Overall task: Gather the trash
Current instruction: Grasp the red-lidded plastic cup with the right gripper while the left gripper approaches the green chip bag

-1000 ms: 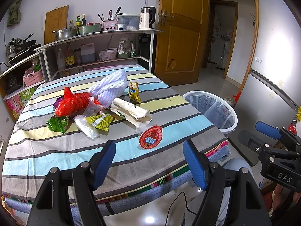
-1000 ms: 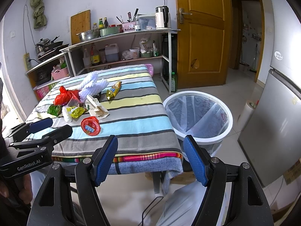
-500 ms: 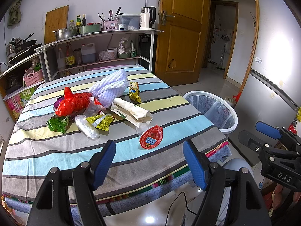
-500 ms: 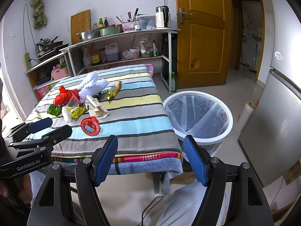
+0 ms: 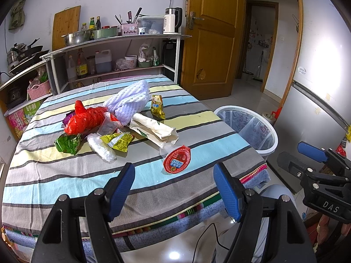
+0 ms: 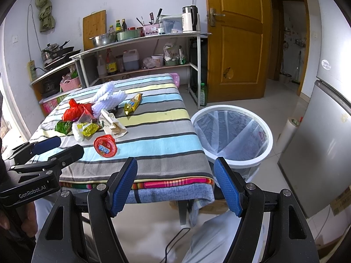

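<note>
1. the left gripper (image 5: 174,188) hangs over the near edge of the desk (image 5: 65,175), its blue fingers (image 5: 122,186) spread wide apart with nothing between them.
2. on the striped cloth the trash lies in a loose heap: a green wrapper (image 5: 67,144) furthest left, a red plastic bag (image 5: 86,119) behind it, a clear crumpled bag (image 5: 101,148) and a yellow-green wrapper (image 5: 118,141) in front.
3. a white foam net (image 5: 129,99) sits at the back of the heap, a rolled paper wrapper (image 5: 153,128) beside it, and a gold packet (image 5: 158,108) stands a little apart.
4. a round red lid (image 5: 176,159) lies alone, nearest the left gripper.
5. a white bin (image 6: 232,135) with a clear liner stands on the floor just beside the desk's right end.
6. the right gripper (image 6: 175,186) is held off the desk's corner, fingers (image 6: 226,186) also wide apart and empty.
</note>
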{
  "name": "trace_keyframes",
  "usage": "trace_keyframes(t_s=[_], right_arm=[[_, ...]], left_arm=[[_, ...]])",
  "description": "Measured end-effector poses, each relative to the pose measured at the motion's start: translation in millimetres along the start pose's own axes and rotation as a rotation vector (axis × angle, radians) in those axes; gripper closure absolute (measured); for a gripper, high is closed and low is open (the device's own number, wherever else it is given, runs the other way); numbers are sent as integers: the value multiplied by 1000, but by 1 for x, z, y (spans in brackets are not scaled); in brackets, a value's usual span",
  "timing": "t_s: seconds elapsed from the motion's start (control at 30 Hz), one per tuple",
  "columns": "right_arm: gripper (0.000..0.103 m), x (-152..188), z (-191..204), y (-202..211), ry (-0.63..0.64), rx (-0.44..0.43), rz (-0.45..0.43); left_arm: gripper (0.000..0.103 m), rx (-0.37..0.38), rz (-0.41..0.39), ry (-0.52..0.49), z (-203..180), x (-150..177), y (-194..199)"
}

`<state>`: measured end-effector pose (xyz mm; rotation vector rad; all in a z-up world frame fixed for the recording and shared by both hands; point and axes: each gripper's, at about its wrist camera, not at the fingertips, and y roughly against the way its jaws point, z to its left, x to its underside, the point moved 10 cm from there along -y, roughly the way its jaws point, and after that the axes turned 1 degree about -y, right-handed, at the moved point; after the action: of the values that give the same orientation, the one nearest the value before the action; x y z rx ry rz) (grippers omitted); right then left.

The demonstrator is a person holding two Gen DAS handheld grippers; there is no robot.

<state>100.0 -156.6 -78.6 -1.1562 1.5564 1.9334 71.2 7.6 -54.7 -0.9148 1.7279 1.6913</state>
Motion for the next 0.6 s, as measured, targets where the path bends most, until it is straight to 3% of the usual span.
trace_keyframes(t_s=[0.3, 0.6], right_arm=[[30, 1, 21, -23, 27, -68, 29], [30, -5, 66, -48, 89, -192, 62]], left_arm=[[27, -25, 17, 45, 23, 2, -7], [27, -96, 2, 115, 78, 3, -14]])
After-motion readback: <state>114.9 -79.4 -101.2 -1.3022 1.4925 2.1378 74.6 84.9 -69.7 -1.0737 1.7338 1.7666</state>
